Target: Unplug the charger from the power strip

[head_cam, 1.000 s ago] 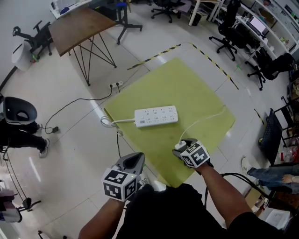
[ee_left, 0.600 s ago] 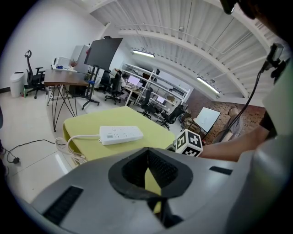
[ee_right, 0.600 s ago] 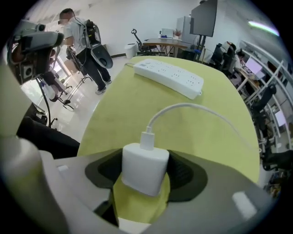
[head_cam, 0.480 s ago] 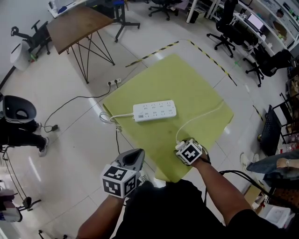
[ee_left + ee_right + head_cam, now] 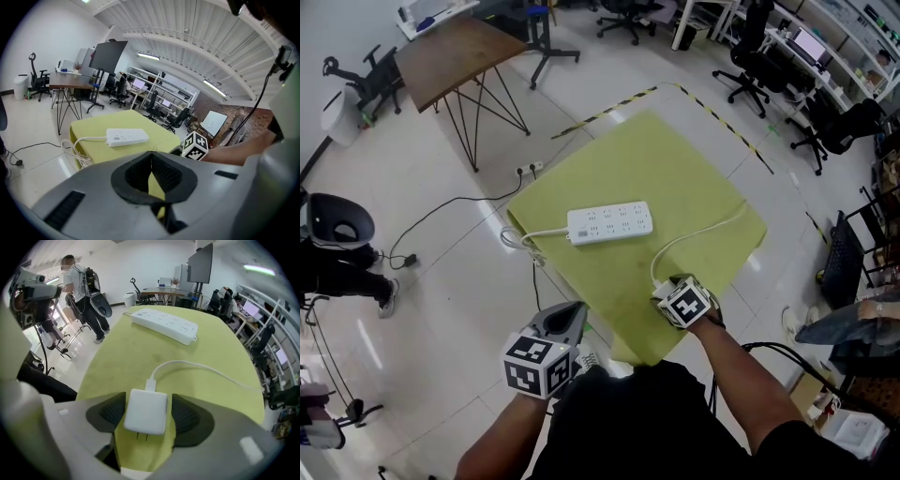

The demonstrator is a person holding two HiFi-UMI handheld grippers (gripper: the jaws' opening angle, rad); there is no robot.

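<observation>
Charger: a white plug block (image 5: 144,408), already out of the power strip (image 5: 609,222). It seems to rest on the yellow-green table (image 5: 675,159) near my edge, well apart from the strip, with its bare prongs (image 5: 141,436) pointing back at me.
Right tool: this one (image 5: 149,413) points steeply down over the charger and its jaws have just been opening. The block sits between the pads with a sliver of table showing on one side, so I read it as released, not gripped.
Left tool: closed on nothing (image 5: 151,174) and held off the table's near corner (idle, by the look of it).
Handling: I judge the block light, rigid and smooth, so it may slide against the pads but won't crush.
Where to hold: across the body's two opposite sides. I would not take it by the prongs or by the thin limp cable (image 5: 201,367).
</observation>
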